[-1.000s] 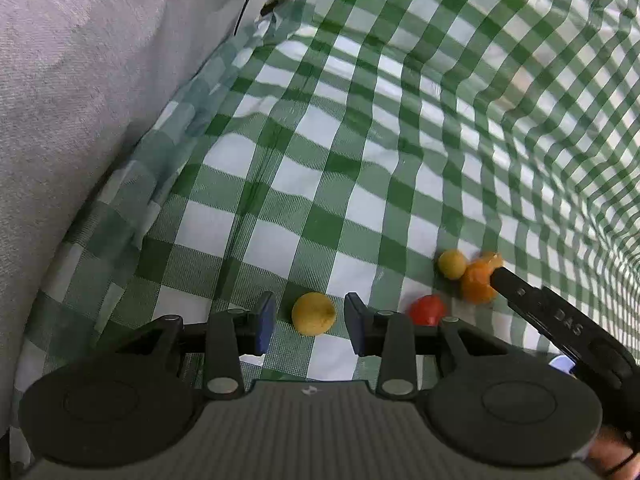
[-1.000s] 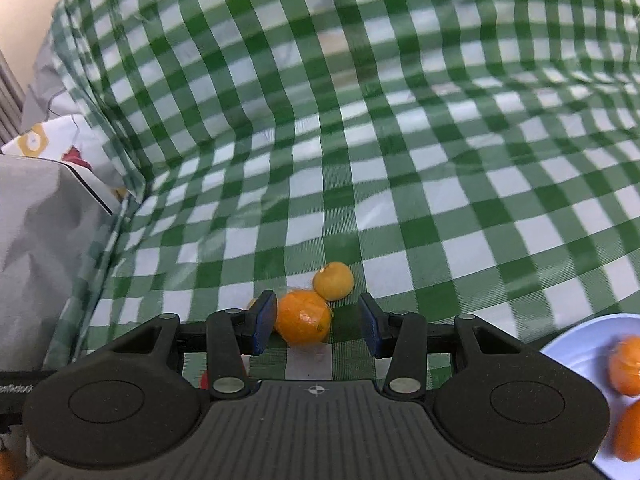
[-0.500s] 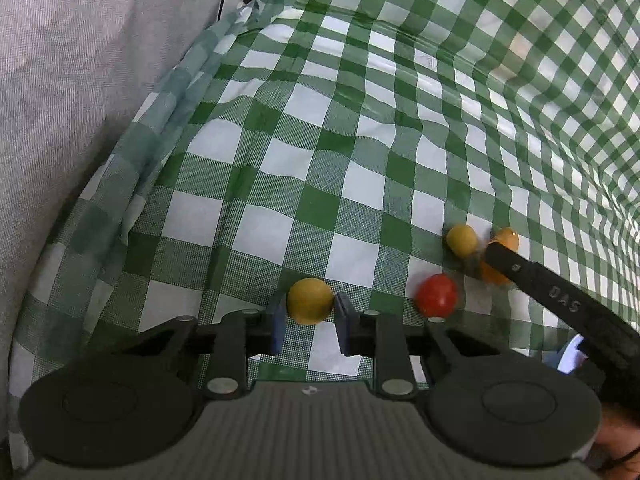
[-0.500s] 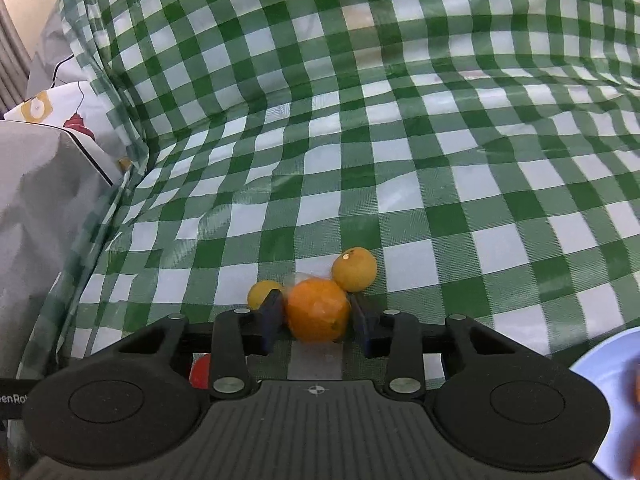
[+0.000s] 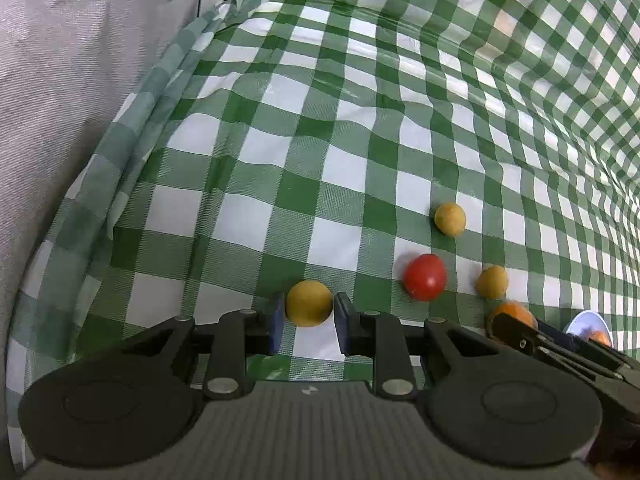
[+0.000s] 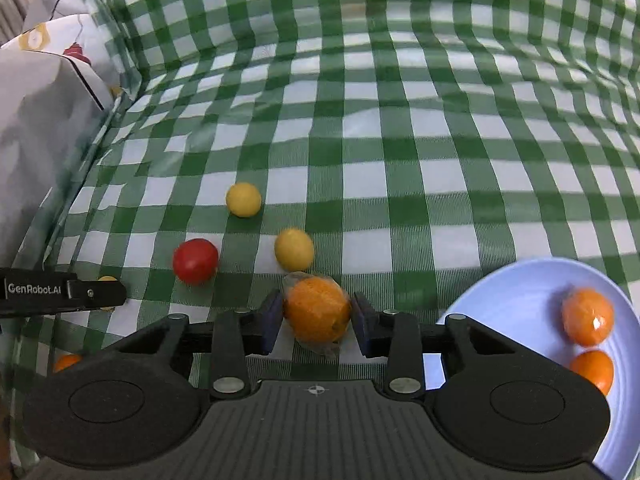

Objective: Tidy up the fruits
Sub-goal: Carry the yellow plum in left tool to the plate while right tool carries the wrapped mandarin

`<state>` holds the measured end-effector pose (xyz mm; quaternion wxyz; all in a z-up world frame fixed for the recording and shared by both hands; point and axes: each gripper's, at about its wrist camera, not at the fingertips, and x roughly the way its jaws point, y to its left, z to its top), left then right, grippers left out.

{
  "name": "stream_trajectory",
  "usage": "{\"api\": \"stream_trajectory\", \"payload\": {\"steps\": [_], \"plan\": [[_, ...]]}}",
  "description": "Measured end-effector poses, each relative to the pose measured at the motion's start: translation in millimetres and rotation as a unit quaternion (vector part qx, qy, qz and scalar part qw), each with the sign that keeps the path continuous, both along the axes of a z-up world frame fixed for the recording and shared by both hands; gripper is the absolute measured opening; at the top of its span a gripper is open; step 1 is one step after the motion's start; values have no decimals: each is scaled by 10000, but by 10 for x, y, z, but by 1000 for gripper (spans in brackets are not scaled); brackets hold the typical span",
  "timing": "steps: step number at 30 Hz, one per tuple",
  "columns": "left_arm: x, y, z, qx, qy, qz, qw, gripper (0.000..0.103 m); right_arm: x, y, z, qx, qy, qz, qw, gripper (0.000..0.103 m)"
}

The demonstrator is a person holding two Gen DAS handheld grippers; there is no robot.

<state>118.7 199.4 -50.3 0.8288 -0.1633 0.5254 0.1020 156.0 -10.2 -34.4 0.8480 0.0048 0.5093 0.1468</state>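
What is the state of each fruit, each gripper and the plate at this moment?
left gripper: shut on a yellow fruit.
right gripper: shut on a wrapped orange.
red tomato: loose on the cloth.
two yellow fruits: loose on the cloth, apart.
blue plate: holds two oranges.
checked cloth: spread out, wrinkled.

Legible text: "GenRobot.AI", white lettering on the black side of the left gripper [image 6: 96, 292], seen at the left edge of the right wrist view. Small round crosshair emblem at the centre of each gripper body's front edge, without letters. No other readable text, numbers or labels on cloth, fruit or plate.
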Motion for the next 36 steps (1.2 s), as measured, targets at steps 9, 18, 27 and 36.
{"api": "stream_trajectory", "payload": {"steps": [9,18,27,36], "plan": [[-1,-25,24,165,-109,-110,9997,28,-31,33,6,-85,-249,201,9995,39],[-207,-145,259,366,-567,-230,9975,28,-317,-128,395,169,-1040,110,9944,38],[-576,-491,605,823,-1164,-522,9884,28,-807,-451,871,275,-1752,114,9841,38],[-902,-949,664,800,-1350,-982,9827,28,-1090,-849,977,174,-1762,-168,9841,38]]}}
